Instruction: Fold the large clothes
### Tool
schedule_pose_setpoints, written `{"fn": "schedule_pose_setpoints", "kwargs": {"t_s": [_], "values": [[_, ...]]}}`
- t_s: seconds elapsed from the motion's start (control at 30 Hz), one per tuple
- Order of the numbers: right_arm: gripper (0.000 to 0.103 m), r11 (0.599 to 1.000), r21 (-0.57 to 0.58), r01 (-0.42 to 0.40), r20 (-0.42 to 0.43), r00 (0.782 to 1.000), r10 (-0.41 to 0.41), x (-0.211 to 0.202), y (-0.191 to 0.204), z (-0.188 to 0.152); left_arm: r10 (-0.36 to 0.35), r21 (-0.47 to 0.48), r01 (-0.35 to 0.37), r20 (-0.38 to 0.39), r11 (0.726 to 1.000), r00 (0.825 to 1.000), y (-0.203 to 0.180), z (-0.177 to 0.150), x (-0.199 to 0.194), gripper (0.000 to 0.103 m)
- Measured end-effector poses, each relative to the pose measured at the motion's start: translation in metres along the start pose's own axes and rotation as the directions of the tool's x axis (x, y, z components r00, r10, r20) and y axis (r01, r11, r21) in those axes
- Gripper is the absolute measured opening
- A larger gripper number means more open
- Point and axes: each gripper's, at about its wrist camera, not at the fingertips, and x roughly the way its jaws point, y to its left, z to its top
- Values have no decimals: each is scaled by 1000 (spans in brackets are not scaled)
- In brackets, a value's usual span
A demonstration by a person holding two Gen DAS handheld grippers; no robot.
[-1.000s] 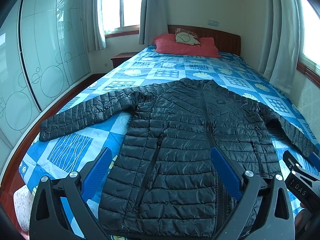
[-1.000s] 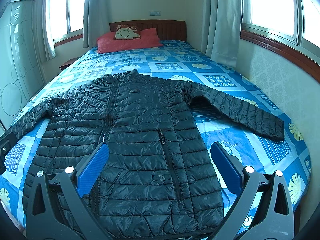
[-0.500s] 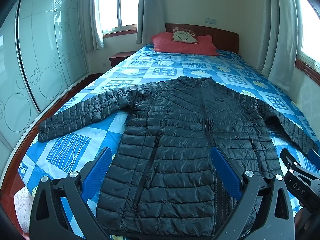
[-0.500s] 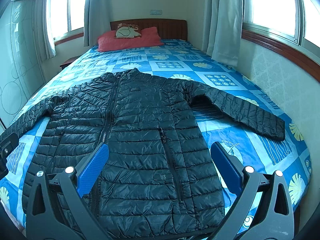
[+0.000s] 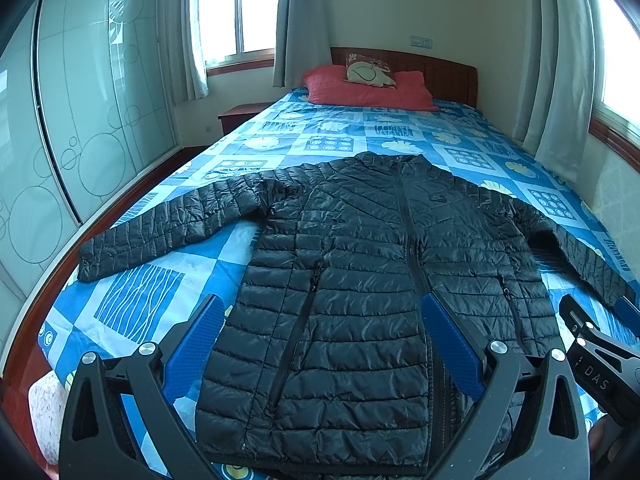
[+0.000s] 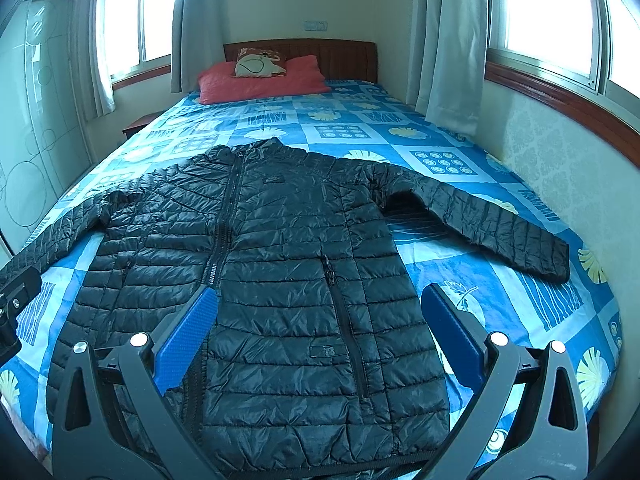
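Note:
A black quilted puffer jacket point(image 5: 360, 288) point(image 6: 280, 280) lies flat and zipped on the bed, front up, collar toward the headboard, both sleeves spread outward. Its left sleeve point(image 5: 168, 232) reaches the bed's left edge; its right sleeve point(image 6: 500, 228) points toward the wall. My left gripper point(image 5: 320, 336) hovers open above the hem's left half, nothing between its blue pads point(image 5: 196, 344). My right gripper point(image 6: 320, 328) hovers open above the hem's right half, also holding nothing. The right gripper's body point(image 5: 592, 356) shows at the left wrist view's right edge.
The bed point(image 6: 520, 320) carries a blue patterned sheet, with red pillows point(image 5: 368, 88) and a wooden headboard point(image 6: 340, 56) at the far end. A mirrored wardrobe point(image 5: 80, 120) stands left, a nightstand point(image 5: 240, 114) beside the bed, curtained windows point(image 6: 540, 8) along the right wall.
Both cameras have tilted or lifted slightly, so the jacket sits a little lower in view. The jacket itself has not moved and both grippers stay open.

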Motion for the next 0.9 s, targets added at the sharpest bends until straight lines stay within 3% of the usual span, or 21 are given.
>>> {"fn": "schedule_pose_setpoints", "kwargs": {"t_s": [0.9], "values": [[101,996,-83,-20,28,999,23,-40,27,-24,24,-15,-24,14,1000,1000,20,-24,-26,98]]}}
